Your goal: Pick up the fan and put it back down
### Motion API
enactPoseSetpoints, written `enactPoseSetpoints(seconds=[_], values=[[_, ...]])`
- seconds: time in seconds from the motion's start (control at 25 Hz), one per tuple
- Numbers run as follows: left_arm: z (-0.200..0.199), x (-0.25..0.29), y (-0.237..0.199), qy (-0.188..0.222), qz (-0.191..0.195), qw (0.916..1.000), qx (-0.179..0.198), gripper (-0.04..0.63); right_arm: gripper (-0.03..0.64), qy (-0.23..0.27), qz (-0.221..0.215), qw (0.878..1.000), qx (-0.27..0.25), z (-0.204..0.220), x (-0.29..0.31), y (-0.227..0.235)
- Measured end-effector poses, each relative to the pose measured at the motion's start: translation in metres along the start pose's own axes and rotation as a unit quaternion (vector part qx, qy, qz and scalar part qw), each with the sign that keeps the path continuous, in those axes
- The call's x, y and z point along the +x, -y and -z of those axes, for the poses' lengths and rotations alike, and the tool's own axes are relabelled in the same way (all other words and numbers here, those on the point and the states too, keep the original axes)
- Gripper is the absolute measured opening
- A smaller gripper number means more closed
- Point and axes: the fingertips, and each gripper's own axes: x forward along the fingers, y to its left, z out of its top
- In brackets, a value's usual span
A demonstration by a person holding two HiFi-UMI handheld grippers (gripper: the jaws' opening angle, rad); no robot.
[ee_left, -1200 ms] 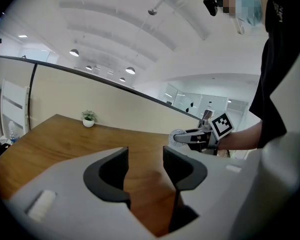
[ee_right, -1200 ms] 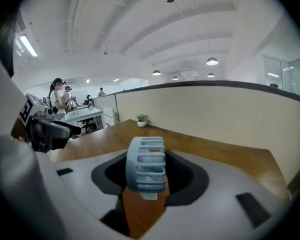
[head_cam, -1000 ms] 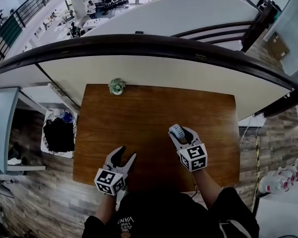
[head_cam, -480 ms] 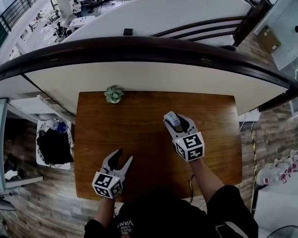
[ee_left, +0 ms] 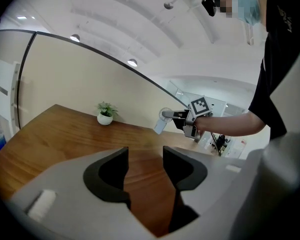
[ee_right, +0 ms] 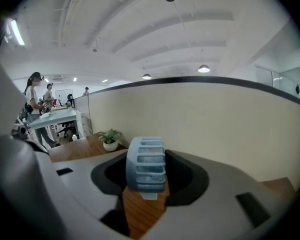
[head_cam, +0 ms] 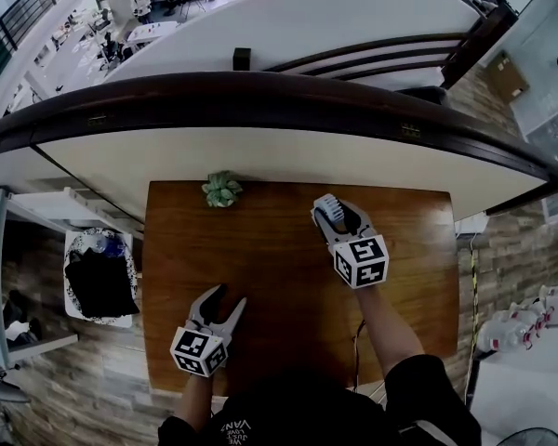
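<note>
fan [head_cam: 327,207] mostly hidden in head view: only a ribbed pale blue end shows past the right gripper [head_cam: 338,217]. it sits right of the plant [head_cam: 222,190], a little nearer the person, over the table [head_cam: 260,258].

right gripper view: jaws closed on the fan [ee_right: 146,164], one on each flat face. the slatted rim faces the camera, edge-on and upright. a small white tab shows under it; the rest is cut off behind the jaws. the plant [ee_right: 110,138] stands beyond, to the left.

left gripper view: fan [ee_left: 164,117] small and far, right of the plant [ee_left: 105,113] and clear of the wood. round head on top, a pale blue part slanting down toward the plant side, so the long axis looks tilted; detail too small to be sure.

left gripper [head_cam: 219,303] well apart from the plant, by the near edge. jaws apart, only bare wood between them [ee_left: 145,156].

shirt print at the head view's bottom edge is cut off and unreadable.
</note>
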Motion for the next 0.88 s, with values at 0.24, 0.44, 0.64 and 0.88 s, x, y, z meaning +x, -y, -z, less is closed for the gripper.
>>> enactPoseSetpoints(seconds=[0.24,0.44,0.64,0.88], values=[[0.000,0.007,-0.018,-0.008,-0.002,0.9999,-0.010,0.202,0.190,0.011,0.007,1.000,0.013,-0.008,0.027,0.014],[-0.001,0.019,-0.027,-0.008,0.006,0.9999,-0.012,0.202,0.190,0.022,0.003,1.000,0.014,-0.014,0.050,0.023],[-0.005,0.030,-0.035,-0.007,0.010,0.9998,-0.012,0.202,0.190,0.020,-0.011,1.000,0.006,-0.018,0.069,0.020],[-0.005,0.038,-0.036,-0.002,0.015,0.9998,-0.015,0.201,0.190,0.009,-0.026,1.000,0.007,-0.010,0.082,0.014]])
